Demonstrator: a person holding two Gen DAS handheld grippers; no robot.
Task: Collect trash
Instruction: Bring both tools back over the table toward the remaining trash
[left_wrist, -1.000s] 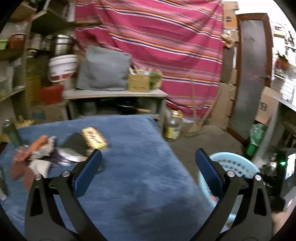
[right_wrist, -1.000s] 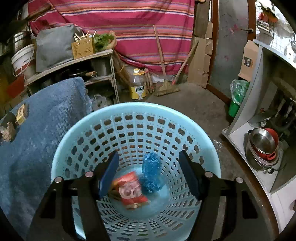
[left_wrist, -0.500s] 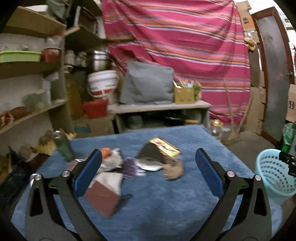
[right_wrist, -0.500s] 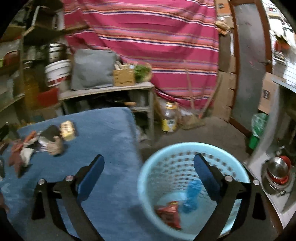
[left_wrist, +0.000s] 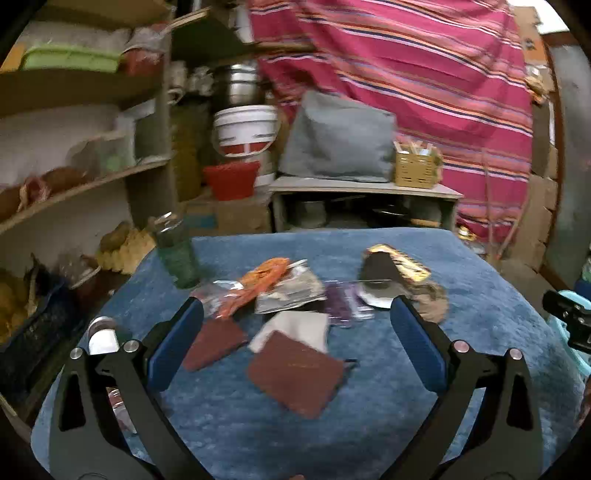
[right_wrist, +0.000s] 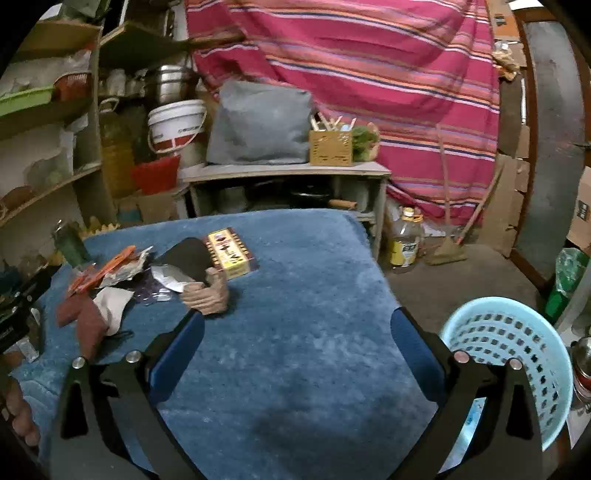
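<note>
The trash (left_wrist: 295, 306) is heaped on the far left part of a blue cloth (left_wrist: 369, 417) spread over a table; within the heap are seen two maroon pouches (left_wrist: 295, 373), a white sheet (left_wrist: 295, 326), an orange wrapper (left_wrist: 258, 284), a silver wrapper (left_wrist: 291, 291), a purple wrapper (left_wrist: 341, 304), a black piece (left_wrist: 378, 267), a gold box (left_wrist: 400, 264) and a brown crumple (left_wrist: 430, 301); a green bottle (left_wrist: 177, 254) is stood upright just beyond the heap. The left gripper (left_wrist: 295, 334) is held over the near edge of the heap, its jaws spread wide with nothing pressed between them. The right gripper (right_wrist: 295, 343) is held over bare cloth, well apart from the heap; its jaws are opening, almost fully wide, and nothing is between them. A pale blue basket (right_wrist: 506, 347) is stood on the floor just beside the table's right edge.
</note>
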